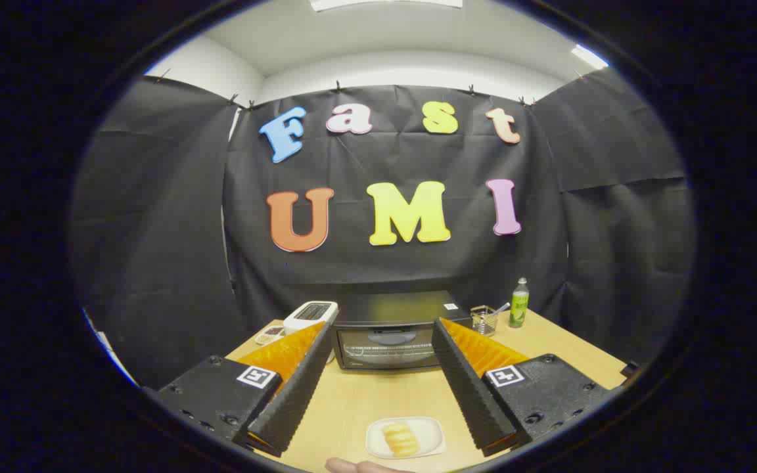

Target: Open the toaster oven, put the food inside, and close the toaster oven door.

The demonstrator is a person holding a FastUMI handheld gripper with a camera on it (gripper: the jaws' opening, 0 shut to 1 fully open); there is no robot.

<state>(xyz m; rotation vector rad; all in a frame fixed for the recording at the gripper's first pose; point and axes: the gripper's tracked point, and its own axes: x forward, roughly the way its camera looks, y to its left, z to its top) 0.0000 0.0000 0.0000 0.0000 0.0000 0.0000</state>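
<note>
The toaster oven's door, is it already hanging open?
No. The toaster oven stands shut beyond the open gripper, its glass door upright, and the food still lies on its plate between the fingers.

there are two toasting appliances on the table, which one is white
The pop-up toaster is the white one, standing just left of the black toaster oven, whose glass door is shut. Both lie beyond the open gripper.

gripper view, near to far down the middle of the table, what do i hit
Fingertip of a hand → plate with the food, between the open jaws of the gripper → bare table → toaster oven, door shut → black cloth wall.
</note>
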